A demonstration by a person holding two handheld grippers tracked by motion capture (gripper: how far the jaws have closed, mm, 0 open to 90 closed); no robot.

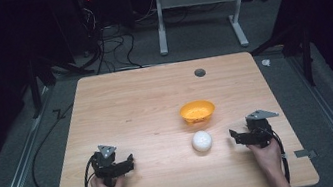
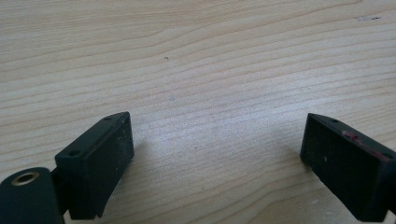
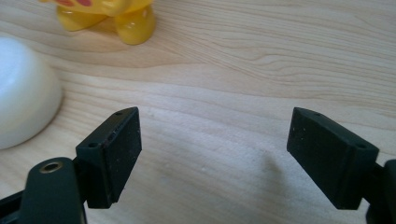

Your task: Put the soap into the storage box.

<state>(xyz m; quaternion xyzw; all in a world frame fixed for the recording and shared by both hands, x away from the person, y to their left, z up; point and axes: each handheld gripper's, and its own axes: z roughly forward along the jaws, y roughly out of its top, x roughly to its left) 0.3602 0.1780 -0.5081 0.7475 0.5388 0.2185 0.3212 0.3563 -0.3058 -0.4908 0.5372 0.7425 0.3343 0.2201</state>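
— Black jaws of the right claw (image 3: 212,158) stand wide apart, nothing between them, bare wood of the counter (image 3: 261,60) under the gap. Where is the ball from there?

— Just off the claw's own left jaw: the white ball (image 3: 21,98) lies on the counter, apart from the jaw and untouched. From the high view the white ball (image 1: 202,140) sits just in front of the orange bowl (image 1: 197,111), on the person's side of it, and the right claw (image 1: 236,135) is near the ball, further from the bowl.

— And the left claw (image 1: 126,162)?

— Well apart from the ball, over on the far side from the right claw. Its jaws are also spread wide and hold nothing; its own view shows plain wood between them.

— What could go wrong?

— I judge the ball the risk. It is round and smooth, so a jaw nudging it off-centre could send it rolling across the counter, perhaps against the bowl. The bowl looks light; a knock might shift or tip it. Closing the jaws too far forward could also squeeze the ball out.
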